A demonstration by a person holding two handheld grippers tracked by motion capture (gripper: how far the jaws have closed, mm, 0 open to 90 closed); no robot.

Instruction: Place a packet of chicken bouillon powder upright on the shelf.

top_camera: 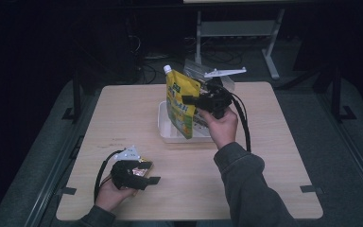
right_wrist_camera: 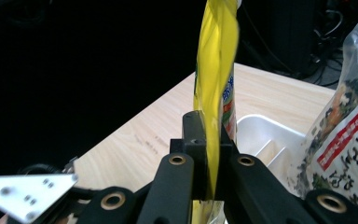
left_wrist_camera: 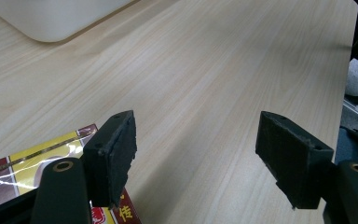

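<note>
Between the right gripper's (right_wrist_camera: 209, 154) fingers (right_wrist_camera: 193, 135), yellow spouted pouch (right_wrist_camera: 216, 70), upright.

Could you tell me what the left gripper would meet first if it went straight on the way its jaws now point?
Probably nothing soon: ahead of the open left gripper lies bare light wooden table, running to its far edge. The white plastic tray sits off to one side and the red-and-yellow flat packet lies beneath one jaw. Depth is uncertain.

Yellow pouch (top_camera: 181, 101), white cap (top_camera: 167, 69), white tray (top_camera: 166, 132), red-and-yellow packet (left_wrist_camera: 37, 163), pale wood-grain table (top_camera: 123, 118)

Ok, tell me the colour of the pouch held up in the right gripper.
Yellow pouch with a white cap, clearest in the high view.
</note>
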